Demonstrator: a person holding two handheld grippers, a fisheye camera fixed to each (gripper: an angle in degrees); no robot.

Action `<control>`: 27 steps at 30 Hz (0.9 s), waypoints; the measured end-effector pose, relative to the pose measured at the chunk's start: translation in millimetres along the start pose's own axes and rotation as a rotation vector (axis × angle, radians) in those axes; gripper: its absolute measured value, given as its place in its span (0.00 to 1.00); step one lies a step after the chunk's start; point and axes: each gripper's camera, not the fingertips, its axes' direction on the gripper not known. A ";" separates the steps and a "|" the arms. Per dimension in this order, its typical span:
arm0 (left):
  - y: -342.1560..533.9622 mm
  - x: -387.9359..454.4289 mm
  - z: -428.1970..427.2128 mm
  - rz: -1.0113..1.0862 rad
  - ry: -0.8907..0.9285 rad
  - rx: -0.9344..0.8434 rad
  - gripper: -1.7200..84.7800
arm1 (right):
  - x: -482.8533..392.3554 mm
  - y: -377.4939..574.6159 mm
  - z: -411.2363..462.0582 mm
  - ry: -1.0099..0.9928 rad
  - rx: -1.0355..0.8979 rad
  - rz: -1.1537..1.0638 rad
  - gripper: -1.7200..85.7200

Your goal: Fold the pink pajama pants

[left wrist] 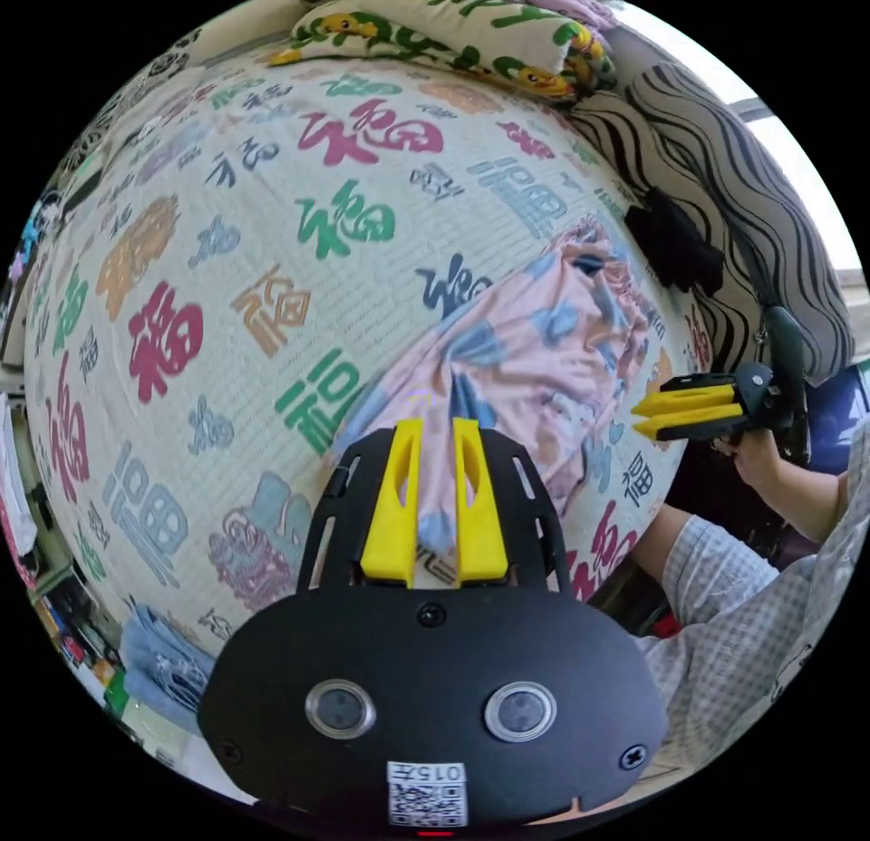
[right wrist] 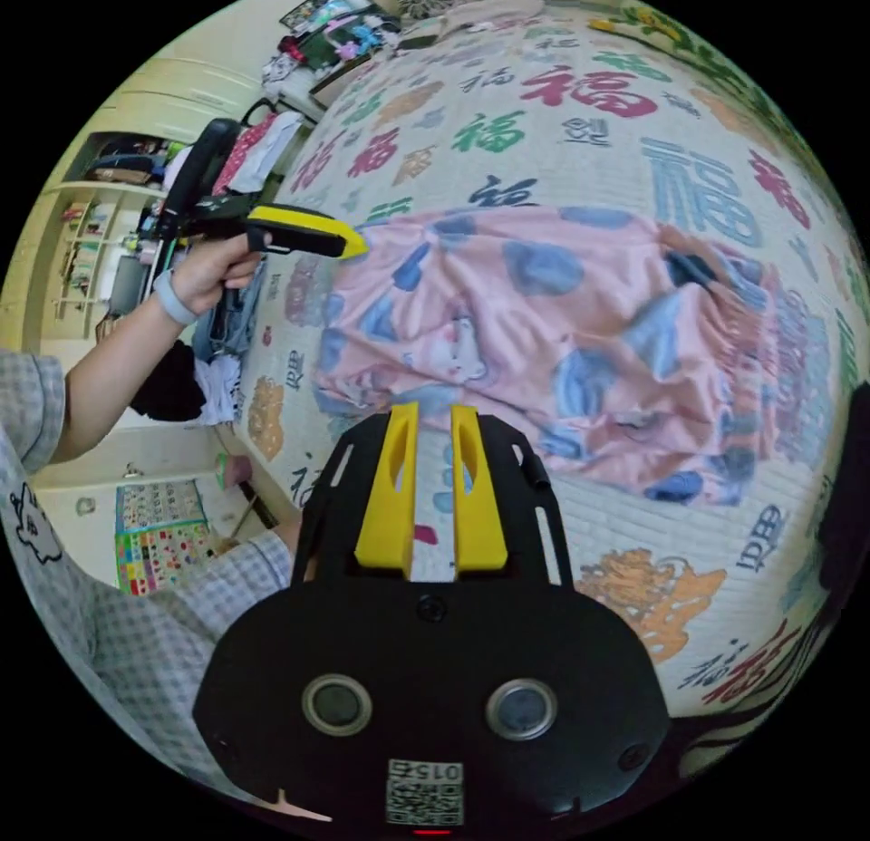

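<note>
The pink pajama pants (right wrist: 562, 333) with blue prints lie crumpled across a bed cover (left wrist: 227, 270) printed with large coloured characters. My left gripper (left wrist: 435, 424) is shut on one end of the pants (left wrist: 535, 352), and pink cloth runs down between its yellow jaws. From the right gripper view, the left gripper (right wrist: 358, 243) pinches the pants' far left corner, held by a hand. My right gripper (right wrist: 435, 412) hovers at the pants' near edge, jaws close together with nothing pinched. It also appears as the right gripper (left wrist: 639, 412) at the pants' right side.
A pillow (left wrist: 453, 34) with green and yellow prints lies at the bed's far end. Black-and-white striped fabric (left wrist: 725, 170) and a black item (left wrist: 675, 243) sit beside the pants. Folded blue denim (left wrist: 163, 660) lies at the bed's edge. Shelves (right wrist: 91, 234) stand beyond.
</note>
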 end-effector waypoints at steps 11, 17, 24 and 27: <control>-2.7 -0.2 27.0 -0.033 -0.122 -0.109 0.01 | -5.2 -17.1 88.7 -0.017 -0.121 -0.099 0.02; -24.5 31.9 -19.0 0.046 -0.234 -0.047 0.03 | 41.5 8.3 35.0 -0.227 0.047 0.049 0.08; -143.4 125.4 -74.8 0.472 -0.040 0.103 0.15 | 150.1 85.6 -39.7 -0.033 0.311 0.515 0.16; -213.9 182.9 -56.6 0.674 0.046 0.075 0.16 | 184.7 100.7 -38.4 -0.099 0.338 0.630 0.21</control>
